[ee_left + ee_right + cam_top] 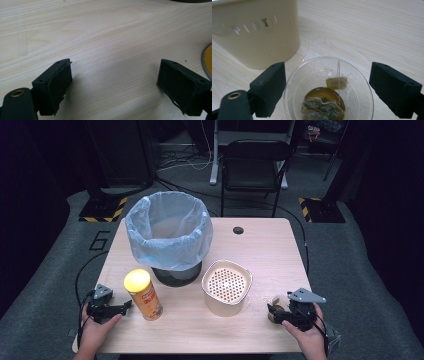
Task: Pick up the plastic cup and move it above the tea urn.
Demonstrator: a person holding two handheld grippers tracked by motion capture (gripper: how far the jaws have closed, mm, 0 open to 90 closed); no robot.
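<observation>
Two grippers work at a pale wooden table point(270, 245). Near its front right corner the right gripper point(274, 312) stands with jaws wide on either side of a clear plastic cup point(328, 92); the left pad point(272, 86) sits just beside the rim and the right pad point(393, 86) stands apart from it, so nothing presses the wall yet. In the cup lie used tea bags point(323, 106) in a little brown liquid, with a string and tag point(337, 82) against the inner wall. A good grasp, by judgement, calls for closing gently at mid-wall with the cup centred and upright, since the thin wall would buckle and the liquid could spill. Just beyond the cup stands a cream strainer tub point(226, 287); it crowds any forward lift. Farther back sits a bin with a blue liner point(169, 235), and near the front left corner a yellow-lidded can point(143, 294). The left gripper point(122, 307) rests beside that can, jaws wide and empty over bare wood.
</observation>
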